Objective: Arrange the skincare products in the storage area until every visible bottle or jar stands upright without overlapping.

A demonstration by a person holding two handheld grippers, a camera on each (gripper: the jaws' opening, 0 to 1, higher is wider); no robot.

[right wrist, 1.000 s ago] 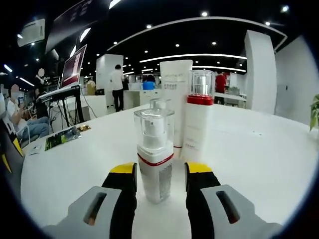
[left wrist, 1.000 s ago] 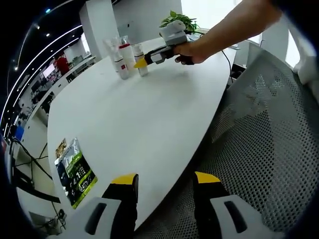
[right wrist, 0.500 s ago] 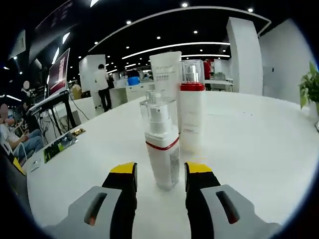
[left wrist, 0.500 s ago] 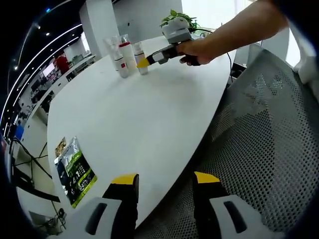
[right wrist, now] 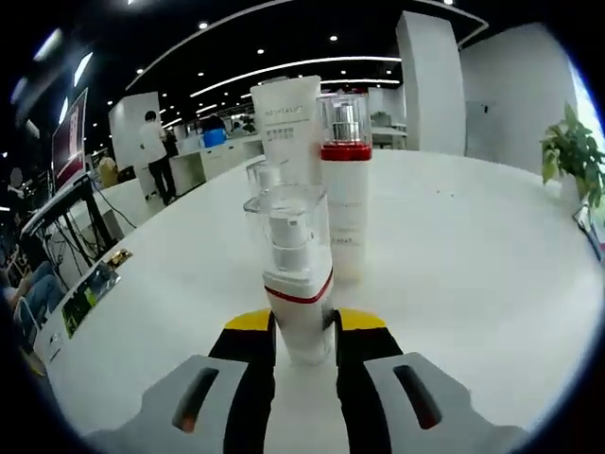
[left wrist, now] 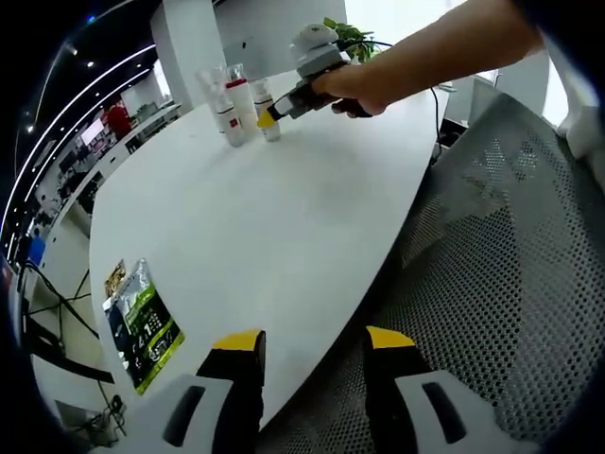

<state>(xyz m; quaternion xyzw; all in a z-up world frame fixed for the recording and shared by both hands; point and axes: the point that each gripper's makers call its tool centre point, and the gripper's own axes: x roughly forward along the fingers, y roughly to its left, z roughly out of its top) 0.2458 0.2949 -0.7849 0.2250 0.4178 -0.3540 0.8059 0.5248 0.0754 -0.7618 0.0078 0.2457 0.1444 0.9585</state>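
A small pump bottle (right wrist: 297, 293) with a clear cap and a red band stands upright on the white table (right wrist: 454, 284). My right gripper (right wrist: 305, 322) is shut on its lower body, one jaw pressed to each side. Just behind it stand a white bottle with a red collar (right wrist: 345, 203), a tall white tube (right wrist: 286, 123) and another clear-capped bottle (right wrist: 258, 177), all upright. In the left gripper view this cluster (left wrist: 233, 106) sits at the table's far end, with the right gripper (left wrist: 268, 115) and a person's hand on it. My left gripper (left wrist: 312, 340) hangs open over the near table edge, holding nothing.
A green printed packet (left wrist: 142, 326) lies near the table's left edge. A grey mesh chair (left wrist: 492, 284) sits under my left gripper, to the right of the table (left wrist: 265, 218). A potted plant (right wrist: 567, 151) stands on the far side. People and desks are far behind.
My right gripper's jaws have closed in from either side onto the small pump bottle. The left gripper has stayed in place, open.
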